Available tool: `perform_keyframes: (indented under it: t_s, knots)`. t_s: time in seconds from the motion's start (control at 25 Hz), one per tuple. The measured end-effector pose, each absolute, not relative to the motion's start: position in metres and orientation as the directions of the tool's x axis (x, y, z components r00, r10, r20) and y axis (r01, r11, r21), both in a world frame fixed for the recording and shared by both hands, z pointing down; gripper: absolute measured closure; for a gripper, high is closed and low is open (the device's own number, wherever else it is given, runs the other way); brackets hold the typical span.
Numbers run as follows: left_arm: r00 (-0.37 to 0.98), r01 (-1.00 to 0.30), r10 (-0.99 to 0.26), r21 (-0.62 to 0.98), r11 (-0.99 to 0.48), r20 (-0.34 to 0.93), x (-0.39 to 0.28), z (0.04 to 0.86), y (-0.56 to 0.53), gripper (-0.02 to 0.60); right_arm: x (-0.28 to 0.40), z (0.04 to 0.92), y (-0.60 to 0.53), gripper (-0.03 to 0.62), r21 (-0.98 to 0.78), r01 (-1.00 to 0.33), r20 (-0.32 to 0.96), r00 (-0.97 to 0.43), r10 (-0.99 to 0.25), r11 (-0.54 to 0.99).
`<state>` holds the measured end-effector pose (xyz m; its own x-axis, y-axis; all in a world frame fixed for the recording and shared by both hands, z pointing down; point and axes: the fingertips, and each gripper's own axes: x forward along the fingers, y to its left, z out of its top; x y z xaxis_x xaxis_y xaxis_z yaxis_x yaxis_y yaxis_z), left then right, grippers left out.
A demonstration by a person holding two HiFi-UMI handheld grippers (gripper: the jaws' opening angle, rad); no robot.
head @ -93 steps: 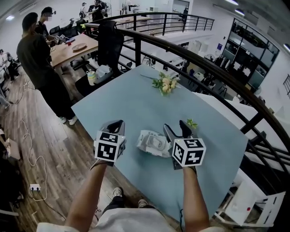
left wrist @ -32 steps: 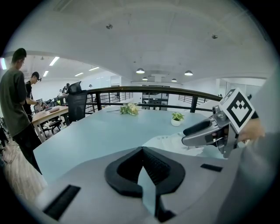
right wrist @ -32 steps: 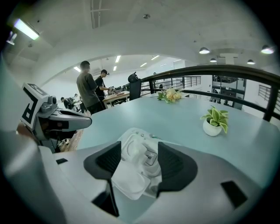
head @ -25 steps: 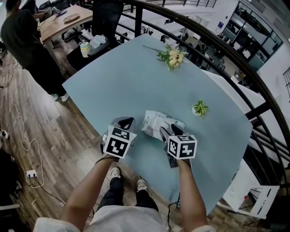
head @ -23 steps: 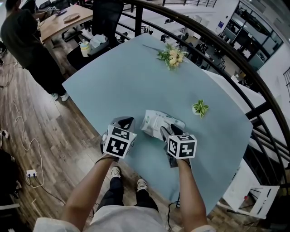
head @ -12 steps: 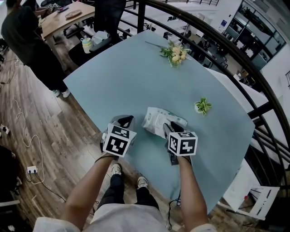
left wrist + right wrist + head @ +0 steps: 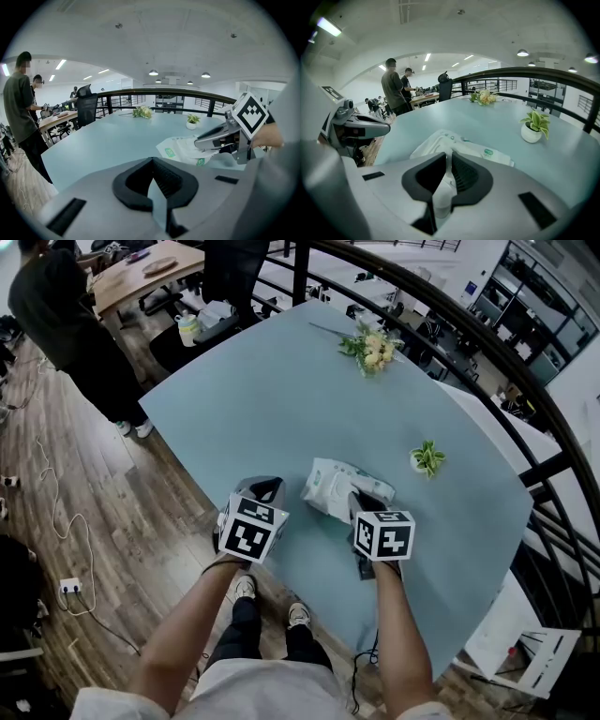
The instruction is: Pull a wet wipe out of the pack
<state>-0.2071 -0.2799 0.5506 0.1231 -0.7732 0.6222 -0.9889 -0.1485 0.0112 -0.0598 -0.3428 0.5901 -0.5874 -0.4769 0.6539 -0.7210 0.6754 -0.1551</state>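
**Right gripper** (image 7: 446, 158): the jaws are narrow and closing, and a white fold (image 7: 442, 194) fills the slot between the pads. Whether this fold is a wipe or wrapper cannot be told. It sits at the near end of the wet wipe pack (image 7: 457, 140), which the gripper's own body cuts off.

**Left gripper** (image 7: 151, 164): the tips are together with nothing between them, and only a sliver of the pale blue table (image 7: 117, 136) shows behind.

**Head view:** the pack lies near the table's 6 o'clock edge, and the left gripper stands apart from it at its 8 o'clock. The right marker cube (image 7: 383, 533) hides the contact there. Only the left gripper view shows the right jaws side-on, laid over the pack.

**Surroundings:** a potted plant (image 7: 428, 457) stands at the pack's 2 o'clock and a flower bunch (image 7: 372, 348) at its 1 o'clock. A standing person (image 7: 70, 324) is cropped at 10 o'clock.
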Motion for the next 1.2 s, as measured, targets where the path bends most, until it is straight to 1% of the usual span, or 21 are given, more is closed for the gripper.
perform_keyframes:
  t_s: [0.12,0.28,1.2]
  knots:
    - [0.121,-0.989,-0.771,0.015,-0.144,0.625,-0.208,0.551,-0.278,0.588,-0.061,0.589,-0.342,0.567,-0.153,-0.722,0.655,-0.586,-0.478,0.675]
    - [0.122,-0.990,-0.769,0.020,-0.141,0.627,-0.207,0.551,-0.275,0.588,-0.061,0.588,-0.340,0.576,-0.151,-0.717,0.656,-0.587,-0.474,0.680]
    - [0.130,-0.986,-0.793,-0.006,-0.166,0.596,-0.204,0.527,-0.284,0.588,-0.062,0.566,-0.341,0.580,-0.133,-0.708,0.640,-0.596,-0.486,0.694]
